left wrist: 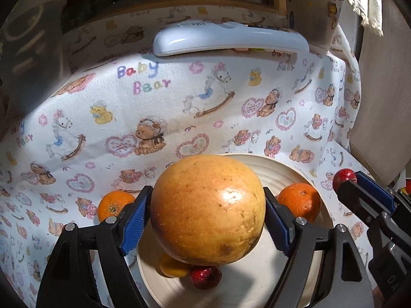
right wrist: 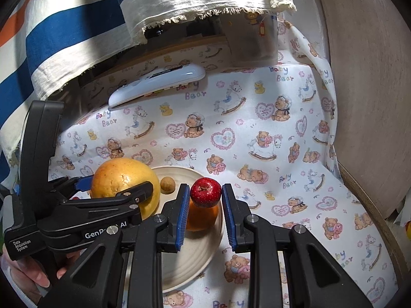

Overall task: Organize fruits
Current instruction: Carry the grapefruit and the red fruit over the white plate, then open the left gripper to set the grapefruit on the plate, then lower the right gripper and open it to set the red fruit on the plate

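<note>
Here, in the left wrist view, a small orange (left wrist: pixel 114 204) lies on the cloth (left wrist: pixel 179 118) at the lower left, just beside the plate (left wrist: pixel 280 169). In the middle, the left gripper (left wrist: pixel 208 213) holds a big yellow grapefruit (left wrist: pixel 208 210) over the plate. Its blue pads press on both sides of the fruit, so the jaws stand wide but are clamped. The grapefruit looks heavy and round, with a shiny, firm skin. It could slip, so the widest part of its middle is the best place to hold it. Under it, low in the frame, sit a little red apple (left wrist: pixel 205 277) and a bit of an orange fruit. To the right, another orange (left wrist: pixel 299 201) rests on the plate.

In the right wrist view, the grapefruit is at the middle left, with a small brown ball-shaped fruit (right wrist: pixel 167 184) right of it. In the middle, the right gripper (right wrist: pixel 205 192) is clamped on a small red apple (right wrist: pixel 205 192), which hangs just above the orange on the plate. This apple looks light, hard and smooth. Its sides are the place to pinch.
</note>
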Demonstrator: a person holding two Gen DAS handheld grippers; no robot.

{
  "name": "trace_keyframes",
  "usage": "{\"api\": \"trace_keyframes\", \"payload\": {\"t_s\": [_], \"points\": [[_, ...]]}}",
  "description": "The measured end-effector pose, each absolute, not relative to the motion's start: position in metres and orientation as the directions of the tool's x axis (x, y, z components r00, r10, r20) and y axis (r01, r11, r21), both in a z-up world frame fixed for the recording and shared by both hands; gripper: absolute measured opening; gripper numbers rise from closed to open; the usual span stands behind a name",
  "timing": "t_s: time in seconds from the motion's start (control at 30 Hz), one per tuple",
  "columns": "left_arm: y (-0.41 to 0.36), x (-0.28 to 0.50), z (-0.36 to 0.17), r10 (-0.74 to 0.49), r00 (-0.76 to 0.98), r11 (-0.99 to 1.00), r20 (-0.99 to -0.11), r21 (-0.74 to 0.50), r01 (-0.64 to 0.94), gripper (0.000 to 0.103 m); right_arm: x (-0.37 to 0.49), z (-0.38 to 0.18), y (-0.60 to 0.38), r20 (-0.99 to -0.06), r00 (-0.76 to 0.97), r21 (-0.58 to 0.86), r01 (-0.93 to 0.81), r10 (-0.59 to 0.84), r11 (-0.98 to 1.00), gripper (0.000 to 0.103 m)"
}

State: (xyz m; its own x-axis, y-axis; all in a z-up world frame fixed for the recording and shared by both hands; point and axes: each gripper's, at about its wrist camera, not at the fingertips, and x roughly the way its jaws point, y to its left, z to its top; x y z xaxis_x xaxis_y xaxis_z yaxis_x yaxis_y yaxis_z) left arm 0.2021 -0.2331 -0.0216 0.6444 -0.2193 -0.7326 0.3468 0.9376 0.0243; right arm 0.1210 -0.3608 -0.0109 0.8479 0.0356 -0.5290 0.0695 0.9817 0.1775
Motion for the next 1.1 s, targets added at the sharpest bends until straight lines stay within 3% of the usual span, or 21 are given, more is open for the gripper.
{"api": "trace_keyframes", "payload": {"t_s": [0.1, 0.3, 0.4, 0.73, 1.1], "points": [[-0.230, 0.204, -0.021, -0.225, 0.644, 0.942, -0.731, 0.004, 0.334, 0.080, 0.123, -0.013, -0.364, -0.562, 0.825, 0.134, 0.149, -0.049, 0.980, 0.027], [-0.224, 0.204, -0.012, -0.238, 0.640, 0.937, -0.731, 0.001, 0.348, 0.084, 0.128, -0.022, -0.374, -0.614, 0.789, 0.208, 0.122, 0.033, 0.970, 0.027], [-0.220, 0.193, 0.005, -0.250, 0.673, 0.932, -0.696, 0.014, 0.361, 0.090, 0.130, -0.026, -0.370, -0.630, 0.772, 0.218, 0.066, 0.088, 0.974, 0.027], [-0.182, 0.142, 0.049, -0.241, 0.798, 0.946, -0.552, 0.051, 0.321, 0.091, 0.135, -0.022, -0.365, -0.681, 0.725, 0.185, 0.034, 0.103, 0.982, 0.027], [-0.119, 0.082, 0.045, -0.241, 0.857, 0.963, -0.455, -0.001, 0.270, 0.091, 0.136, -0.028, -0.355, -0.738, 0.667, 0.155, 0.014, 0.106, 0.988, 0.027]]}}
